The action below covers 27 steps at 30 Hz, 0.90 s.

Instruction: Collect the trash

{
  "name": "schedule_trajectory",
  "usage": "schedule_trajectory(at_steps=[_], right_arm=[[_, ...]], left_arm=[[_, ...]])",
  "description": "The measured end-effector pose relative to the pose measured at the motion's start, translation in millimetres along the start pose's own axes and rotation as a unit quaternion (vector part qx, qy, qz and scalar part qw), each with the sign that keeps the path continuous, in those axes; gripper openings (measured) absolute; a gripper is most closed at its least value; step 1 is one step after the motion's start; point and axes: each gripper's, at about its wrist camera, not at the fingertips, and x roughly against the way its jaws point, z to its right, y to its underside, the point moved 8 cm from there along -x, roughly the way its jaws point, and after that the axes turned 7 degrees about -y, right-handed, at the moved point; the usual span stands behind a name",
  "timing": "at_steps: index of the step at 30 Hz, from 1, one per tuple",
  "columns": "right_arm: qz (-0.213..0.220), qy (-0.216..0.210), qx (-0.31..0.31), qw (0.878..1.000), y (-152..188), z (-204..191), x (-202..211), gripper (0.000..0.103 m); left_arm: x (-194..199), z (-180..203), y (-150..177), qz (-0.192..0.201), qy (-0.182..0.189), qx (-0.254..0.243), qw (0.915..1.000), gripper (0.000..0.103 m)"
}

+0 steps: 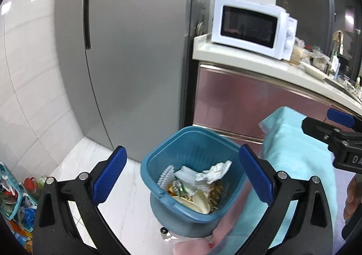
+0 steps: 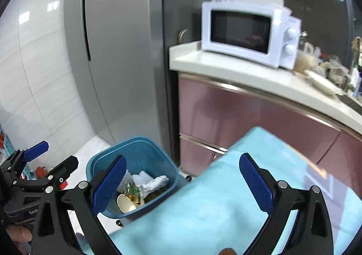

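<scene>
Kitchen floor: blue bin (image 1: pixel 192 175) holds light, crushable tissue (image 1: pixel 215 172); grip its bunched middle. Both grippers' jaws wide, empty.

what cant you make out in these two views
- Bottom of the blue bin: left wrist view, hidden under crumpled tissue and wrappers.
- Near side of the bin: right wrist view, covered by the right gripper finger.
- Items on the counter beside the microwave: both views, blurred and too small.
- Basket contents: left wrist view, cut by the edge.
</scene>
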Motion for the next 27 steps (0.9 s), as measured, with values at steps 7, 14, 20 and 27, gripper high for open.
schedule_trajectory(at_steps=[7, 14, 20, 27], right_arm=[[0.048, 0.043, -0.002, 0.998, 15.1, 28.2, 70.9, 0.096], [0.071, 0.084, -0.020, 0.994, 38.9, 60.7, 120.5, 0.096], [0.095, 0.132, -0.032, 0.986, 61.9, 84.8, 167.3, 0.096], [0.122, 0.192, -0.041, 0.973, 91.9, 106.9, 226.9, 0.096]], left_arm=[[48.9, 35.6, -6.5, 0.042, 0.031, -0.009, 0.9986, 0.097], [87.2, 80.8, -3.3, 0.067, 0.063, -0.031, 0.9953, 0.098], [121.5, 116.3, 2.6, 0.092, 0.093, -0.043, 0.9904, 0.098], [171.3, 160.8, 17.0, 0.133, 0.136, -0.072, 0.9791, 0.098]])
